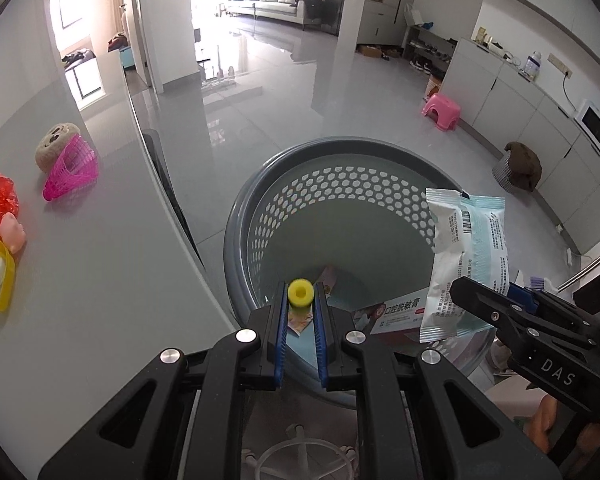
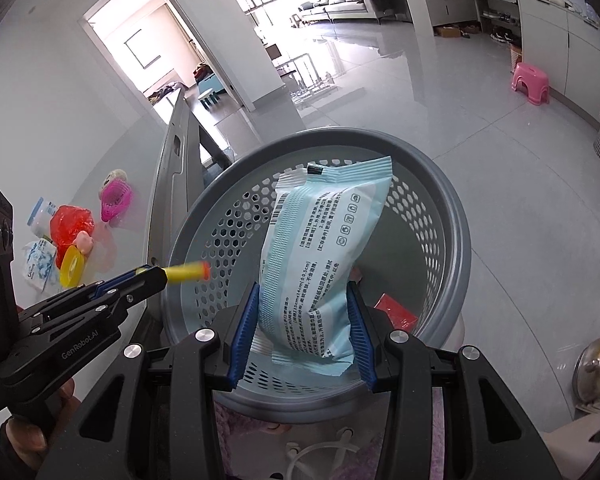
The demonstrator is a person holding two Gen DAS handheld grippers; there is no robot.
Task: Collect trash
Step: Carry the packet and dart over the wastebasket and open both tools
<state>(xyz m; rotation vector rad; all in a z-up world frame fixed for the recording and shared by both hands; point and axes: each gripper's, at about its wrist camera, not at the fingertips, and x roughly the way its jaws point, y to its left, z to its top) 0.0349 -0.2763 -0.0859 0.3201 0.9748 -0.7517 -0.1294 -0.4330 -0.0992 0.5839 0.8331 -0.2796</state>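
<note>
Both grippers poised over the grey perforated wastebasket beside the table.

The right gripper clamps a pale blue wipes packet, the left gripper pinches a yellow foam dart, both held above the opening, apparently so they drop in.

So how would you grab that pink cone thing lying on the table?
Pinch the pink cone across its narrow tip, coming from above. It lies on its side on the table, its wide open mouth against the round smiley-faced toy, so the tip end is the free one. The ribbed walls look thin, so I'd squeeze softly.
</note>
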